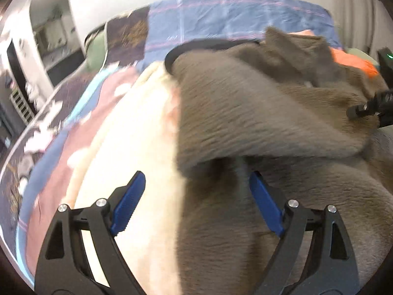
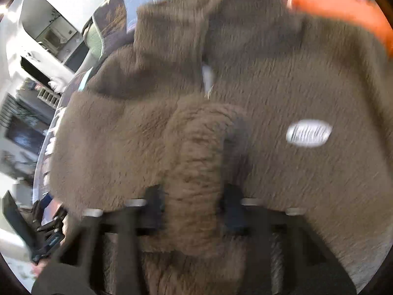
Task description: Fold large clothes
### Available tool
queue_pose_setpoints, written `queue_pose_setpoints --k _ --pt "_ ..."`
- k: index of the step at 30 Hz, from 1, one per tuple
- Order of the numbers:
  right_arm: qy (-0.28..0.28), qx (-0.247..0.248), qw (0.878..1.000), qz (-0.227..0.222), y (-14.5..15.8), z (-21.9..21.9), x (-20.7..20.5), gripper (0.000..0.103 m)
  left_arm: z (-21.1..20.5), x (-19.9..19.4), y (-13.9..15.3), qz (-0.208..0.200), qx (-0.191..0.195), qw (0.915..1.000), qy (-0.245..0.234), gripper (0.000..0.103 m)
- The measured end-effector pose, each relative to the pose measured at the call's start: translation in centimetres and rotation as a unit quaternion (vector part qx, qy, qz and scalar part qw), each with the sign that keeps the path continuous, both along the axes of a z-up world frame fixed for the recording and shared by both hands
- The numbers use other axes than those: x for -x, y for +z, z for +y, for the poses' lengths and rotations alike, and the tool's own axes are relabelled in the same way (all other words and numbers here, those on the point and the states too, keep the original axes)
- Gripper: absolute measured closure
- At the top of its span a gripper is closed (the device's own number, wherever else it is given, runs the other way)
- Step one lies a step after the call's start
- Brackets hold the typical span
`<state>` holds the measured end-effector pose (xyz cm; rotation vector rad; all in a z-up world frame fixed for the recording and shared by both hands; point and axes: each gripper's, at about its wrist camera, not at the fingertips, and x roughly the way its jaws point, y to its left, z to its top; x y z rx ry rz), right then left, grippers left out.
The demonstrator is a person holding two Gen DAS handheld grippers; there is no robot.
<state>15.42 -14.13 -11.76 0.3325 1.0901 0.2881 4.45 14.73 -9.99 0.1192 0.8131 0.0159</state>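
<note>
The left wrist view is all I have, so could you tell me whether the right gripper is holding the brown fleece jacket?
Observer: Yes, the right gripper is closed on a bunched ridge of the brown fleece jacket.
Operator: Thank you. Is there any marking on the jacket that I cannot see?
Observer: A white oval label sits on the fleece to the right of that ridge; its text is too blurred to read.
Operator: And is anything caught in my left gripper?
Observer: Your own view settles that: the left gripper is open, with nothing gripped.

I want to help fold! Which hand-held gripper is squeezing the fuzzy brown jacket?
The right hand-held gripper pinches a fold of the brown jacket; the left hand-held gripper is open.
</note>
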Motion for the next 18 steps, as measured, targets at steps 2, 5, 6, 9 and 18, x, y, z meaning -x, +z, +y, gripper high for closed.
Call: queue_pose_setpoints --k 2,5,6,9,18 --pt "-0.009 0.003 0.998 -0.054 3.1 0.0 0.3 0.075 1.0 -0.9 -0.4 0.007 0.008 0.9998 0.015 0.015" --pt "-0.045 0.033 0.987 -0.149 8.7 -1.6 1.9 0.075 1.4 -2.3 -0.4 -0.003 -0.004 0.9993 0.036 0.015" --pt "-0.060 0.045 0.982 -0.173 10.0 -2.6 2.6 0.075 1.3 -2.7 -0.4 -0.004 -0.013 0.9989 0.044 0.015" --pt "-0.077 0.104 0.975 -0.181 10.0 -5.1 2.7 0.071 0.5 -3.0 -0.7 0.000 -0.002 0.9996 0.027 0.013" --pt "-0.127 0.088 0.983 -0.094 2.9 -9.5 3.5 0.051 -0.5 -2.0 0.1 -0.014 -0.015 0.9998 0.006 0.020"
